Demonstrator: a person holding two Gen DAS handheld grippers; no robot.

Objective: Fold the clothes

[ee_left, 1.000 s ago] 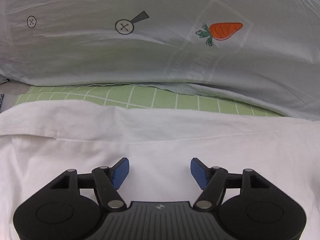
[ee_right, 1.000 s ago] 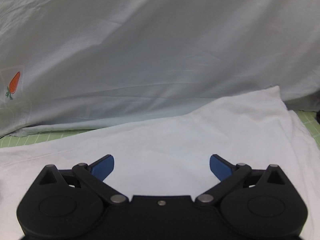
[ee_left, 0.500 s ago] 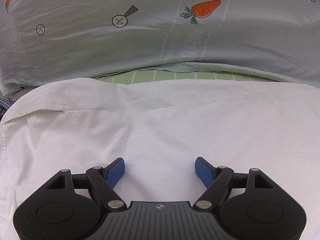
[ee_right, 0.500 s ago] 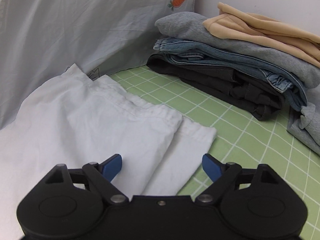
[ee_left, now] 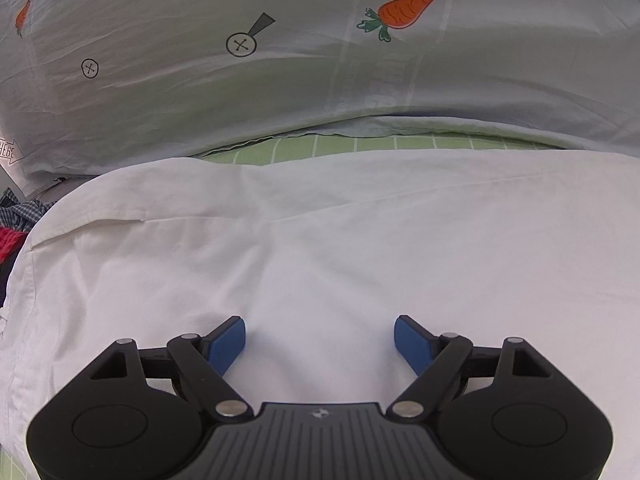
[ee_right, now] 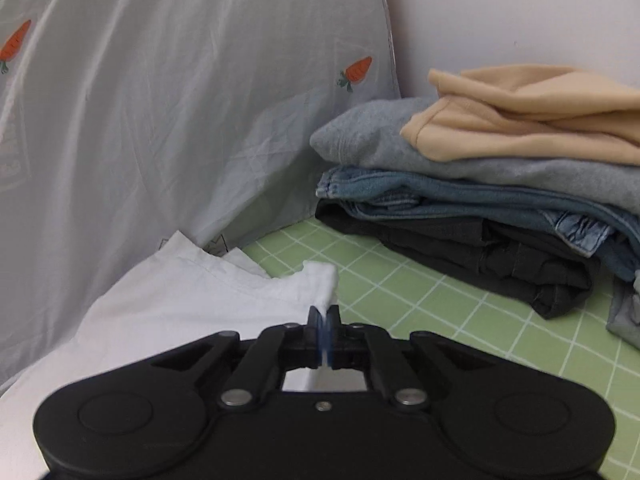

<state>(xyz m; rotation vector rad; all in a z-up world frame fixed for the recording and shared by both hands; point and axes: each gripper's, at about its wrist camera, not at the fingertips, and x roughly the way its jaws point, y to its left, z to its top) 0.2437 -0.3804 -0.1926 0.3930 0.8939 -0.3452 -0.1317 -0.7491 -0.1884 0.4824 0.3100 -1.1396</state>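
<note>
Mid-fold: white garment spread on the green grid mat, one corner pinched in the clenched right gripper. Left gripper released, hovering over the cloth. Next, probably: carry that corner across without dragging the layers beneath

lighting soft, even and diffuse in both views; source not visible. white garment bright but not blown out. faint shadows under the left gripper. strong fisheye bending and dark corners. right view slightly blurred, left sharper.
</note>
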